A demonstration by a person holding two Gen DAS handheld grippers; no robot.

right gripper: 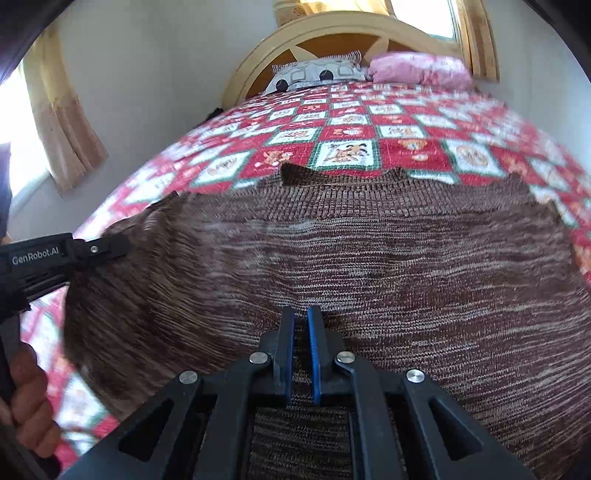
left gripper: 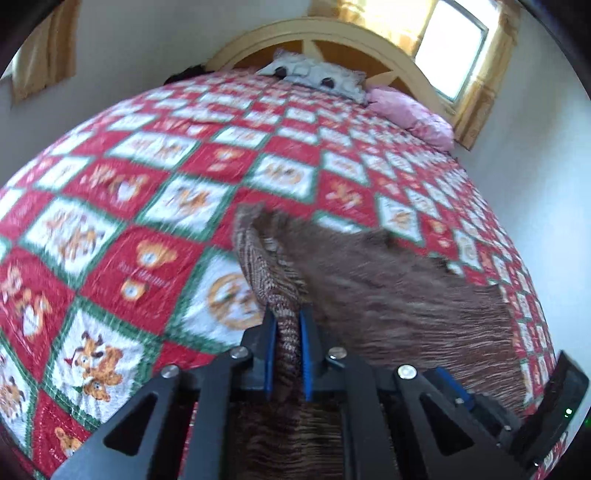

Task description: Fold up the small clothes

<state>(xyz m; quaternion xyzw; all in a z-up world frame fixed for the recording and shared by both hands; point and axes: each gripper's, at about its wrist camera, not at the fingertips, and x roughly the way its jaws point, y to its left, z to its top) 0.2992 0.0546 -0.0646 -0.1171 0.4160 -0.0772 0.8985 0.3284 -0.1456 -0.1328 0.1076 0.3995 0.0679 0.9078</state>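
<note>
A brown knitted sweater lies spread on the red, white and green quilt of the bed. My left gripper is shut on a bunched edge of the sweater and holds it lifted off the quilt. It also shows from the side in the right wrist view, at the sweater's left edge. My right gripper is shut, its blue pads pinching the near edge of the sweater's knit. The right gripper's black body shows at the lower right of the left wrist view.
A grey patterned pillow and a pink pillow lie at the curved wooden headboard. Windows with tan curtains sit on the left wall and behind the bed. A hand holds the left gripper's handle.
</note>
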